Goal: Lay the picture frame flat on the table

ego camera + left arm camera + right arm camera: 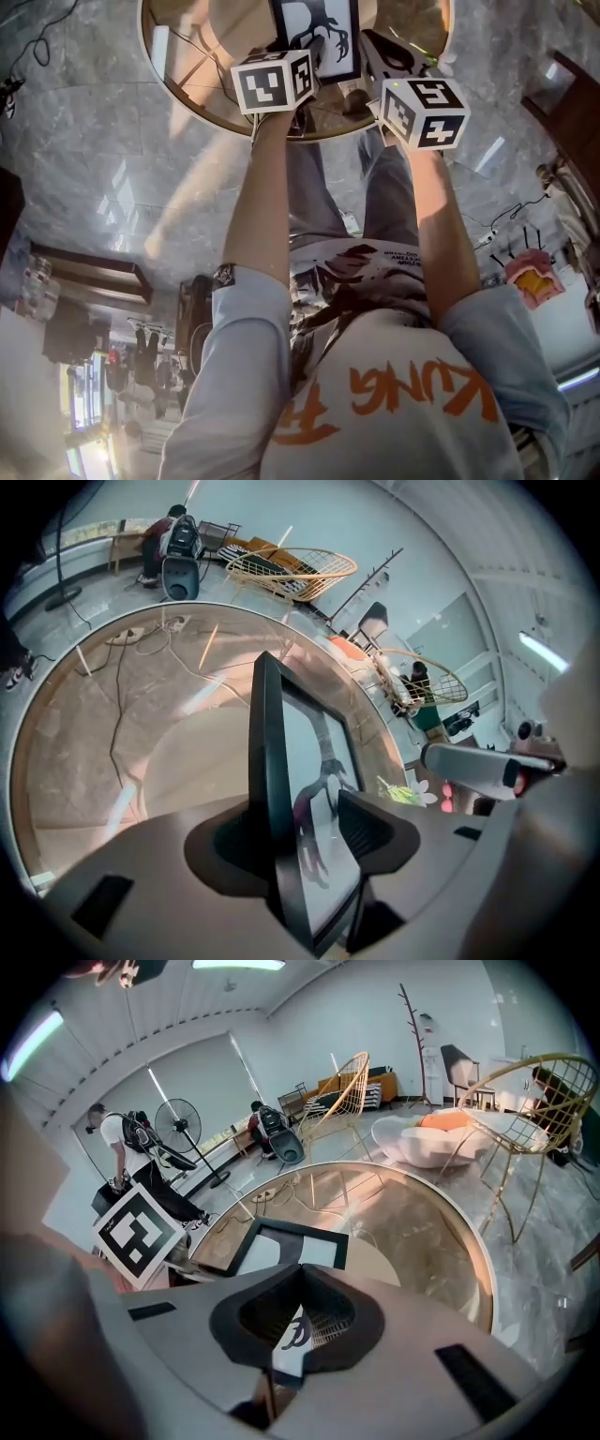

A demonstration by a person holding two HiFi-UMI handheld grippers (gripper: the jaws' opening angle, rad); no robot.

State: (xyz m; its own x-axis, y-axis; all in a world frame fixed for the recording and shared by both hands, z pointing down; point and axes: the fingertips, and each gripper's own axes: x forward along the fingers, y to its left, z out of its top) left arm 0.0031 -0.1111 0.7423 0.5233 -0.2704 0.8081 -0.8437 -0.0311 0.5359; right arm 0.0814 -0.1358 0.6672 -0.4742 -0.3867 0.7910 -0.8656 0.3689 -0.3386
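The picture frame [315, 32] is black with a white print of a dark figure. It sits at the near edge of the round glass table [187, 105] and slopes only a little. My left gripper [302, 834] stands open with the frame's edge [266, 752] upright between its jaws and a dark gap beside the left pad. Its marker cube [274, 82] shows in the head view. My right gripper [298, 1327] is shut on the frame's near edge, and the frame [300, 1229] reaches out past it over the glass. Its cube [424, 111] hangs to the right.
The table has a gold rim [473, 1241], and cables lie on the floor under the glass [122, 686]. Wire chairs [525, 1101] [291, 569], a standing fan [183, 1124], a coat stand [412, 1035] and people [117, 1143] stand around the room.
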